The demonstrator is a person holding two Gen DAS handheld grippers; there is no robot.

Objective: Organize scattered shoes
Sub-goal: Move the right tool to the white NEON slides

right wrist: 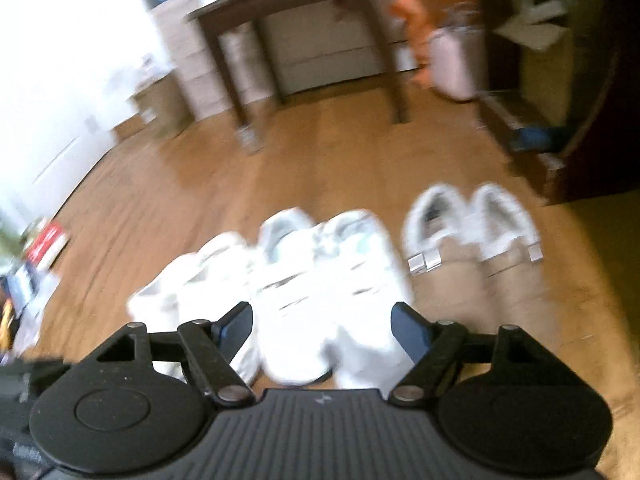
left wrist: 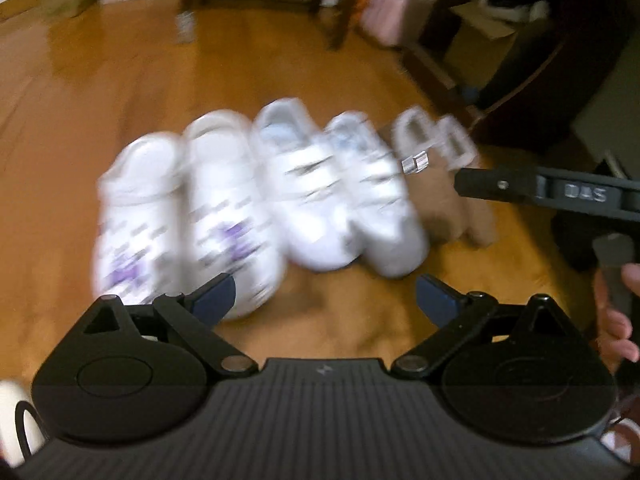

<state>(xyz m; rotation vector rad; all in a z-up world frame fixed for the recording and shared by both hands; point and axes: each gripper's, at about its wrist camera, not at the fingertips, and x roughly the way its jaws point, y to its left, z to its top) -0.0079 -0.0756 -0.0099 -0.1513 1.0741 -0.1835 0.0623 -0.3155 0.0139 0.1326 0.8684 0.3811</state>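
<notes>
Home interior: wooden floor (left wrist: 100, 92), dark table (right wrist: 296, 20), shoes (left wrist: 260, 200) lined up.

The only lettering I could make out was "DAS", raised in pale characters on the black body of the right gripper (left wrist: 456, 182), seen side-on from the left wrist camera. A small pale emblem sat on the ribbed housing (left wrist: 322, 370) of each gripper, too small to read. A red-and-white printed item (right wrist: 46, 246) lay on the floor, but its print was blurred beyond reading.
</notes>
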